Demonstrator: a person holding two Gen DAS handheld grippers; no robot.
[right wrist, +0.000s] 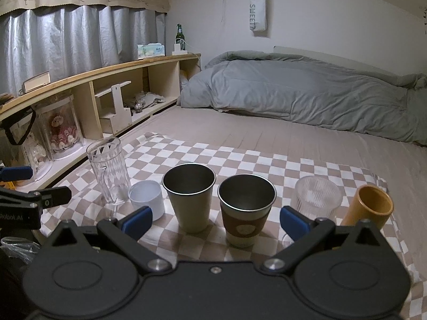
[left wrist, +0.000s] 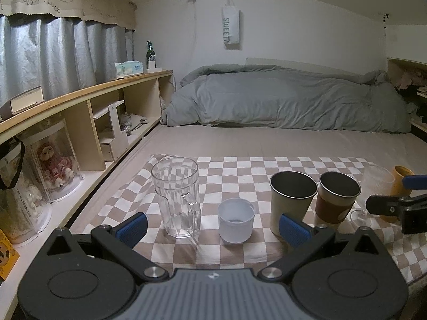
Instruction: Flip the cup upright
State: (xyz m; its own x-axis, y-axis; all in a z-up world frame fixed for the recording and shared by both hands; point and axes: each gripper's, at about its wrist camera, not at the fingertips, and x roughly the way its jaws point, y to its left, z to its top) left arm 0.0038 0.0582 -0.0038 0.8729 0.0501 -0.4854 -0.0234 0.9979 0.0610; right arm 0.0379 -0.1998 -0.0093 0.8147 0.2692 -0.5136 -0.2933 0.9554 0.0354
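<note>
Clear pitcher (right wrist: 108, 169), white cup (right wrist: 146, 198), two steel cups (right wrist: 189, 196), ribbed glass (right wrist: 316, 197), orange cup (right wrist: 369, 204) on the checkered cloth (right wrist: 240, 157): all upright, none visibly tipped. Left gripper (left wrist: 212, 225) and right gripper (right wrist: 216, 220) spread wide, empty. Task looks finished; next, just back off.

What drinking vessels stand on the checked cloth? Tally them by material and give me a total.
Clear glass or plastic: 2, the handled mug and the ribbed stemmed glass
Metal: 2, the plain tumbler and the brown-sleeved tumbler
White plastic: 1, the small cup
Yellow-orange: 1, the cup
Total: 6, all mouth up.
</note>
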